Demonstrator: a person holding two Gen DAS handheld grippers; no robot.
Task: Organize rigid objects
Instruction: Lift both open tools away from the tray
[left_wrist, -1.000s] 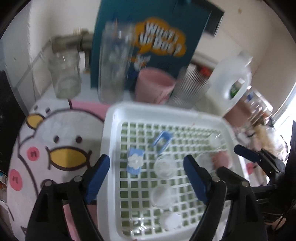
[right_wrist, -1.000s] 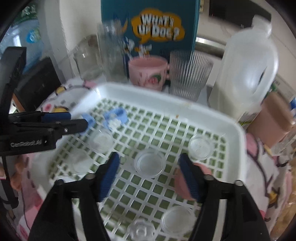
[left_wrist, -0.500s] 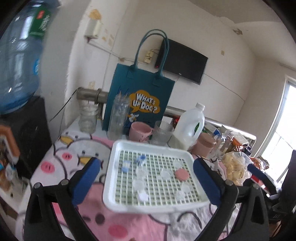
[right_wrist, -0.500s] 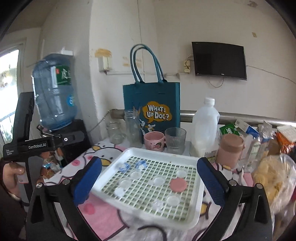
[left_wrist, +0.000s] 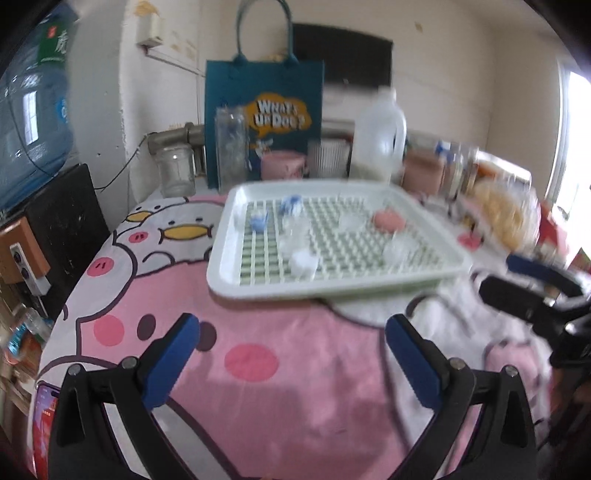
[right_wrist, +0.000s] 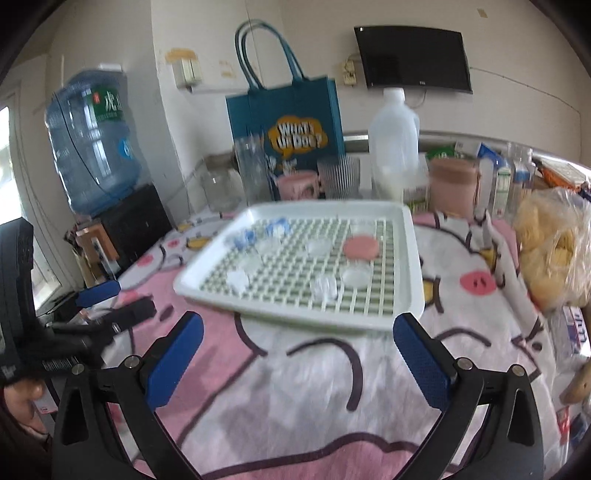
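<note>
A white tray (left_wrist: 221, 266) with a green grid floor sits on the pink cartoon cloth; it also shows in the right wrist view (right_wrist: 410, 258). In it lie several clear and white lids (left_wrist: 303, 260), two blue pieces (left_wrist: 258, 220) and a pink lid (left_wrist: 388, 220), which also shows in the right wrist view (right_wrist: 361, 248). My left gripper (left_wrist: 291, 362) is open and empty, in front of the tray over the cloth. My right gripper (right_wrist: 297, 363) is open and empty, also in front of the tray. Each gripper shows at the edge of the other's view.
Behind the tray stand a teal tote bag (right_wrist: 284, 125), glass jars (left_wrist: 175, 175), a tall glass (left_wrist: 231, 147), a pink mug (right_wrist: 295, 186), a ribbed glass (right_wrist: 338, 177), a white jug (right_wrist: 395, 144) and a pink canister (right_wrist: 452, 184). A water bottle (right_wrist: 92, 144) stands left; a food bag (right_wrist: 554, 251) lies right.
Both grippers have pulled back from over the tray, rose for a moment, and now sit low in front of it. Both stay open and empty.
</note>
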